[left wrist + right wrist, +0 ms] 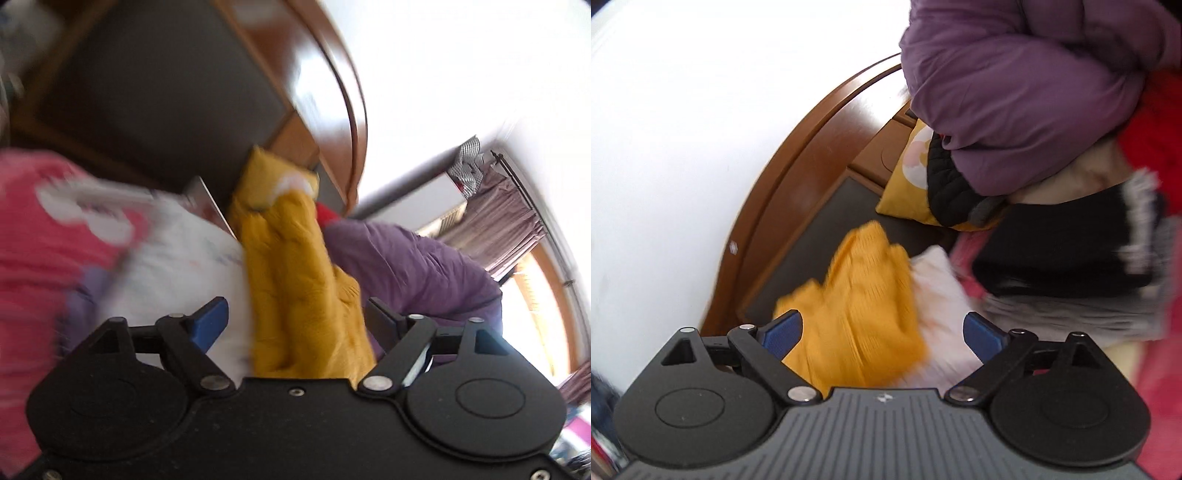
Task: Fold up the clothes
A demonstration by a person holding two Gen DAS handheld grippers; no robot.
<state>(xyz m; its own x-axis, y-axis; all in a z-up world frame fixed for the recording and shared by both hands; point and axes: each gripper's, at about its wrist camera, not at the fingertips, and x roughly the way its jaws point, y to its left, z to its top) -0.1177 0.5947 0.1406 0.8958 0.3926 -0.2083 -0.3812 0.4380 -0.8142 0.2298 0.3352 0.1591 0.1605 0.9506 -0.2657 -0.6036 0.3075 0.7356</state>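
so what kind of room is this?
Likely a bedroom: a curved wooden headboard with a dark padded panel, a yellow cushion leaning on it, piled clothes including a purple padded jacket, and a curtained window.

wall: plain white, bright | furniture: curved glossy brown wooden headboard with dark grey padded panel set in it | window: far right, daylight coming through a wooden frame | curtains: striped mauve, hung from a dark rod | image blurred
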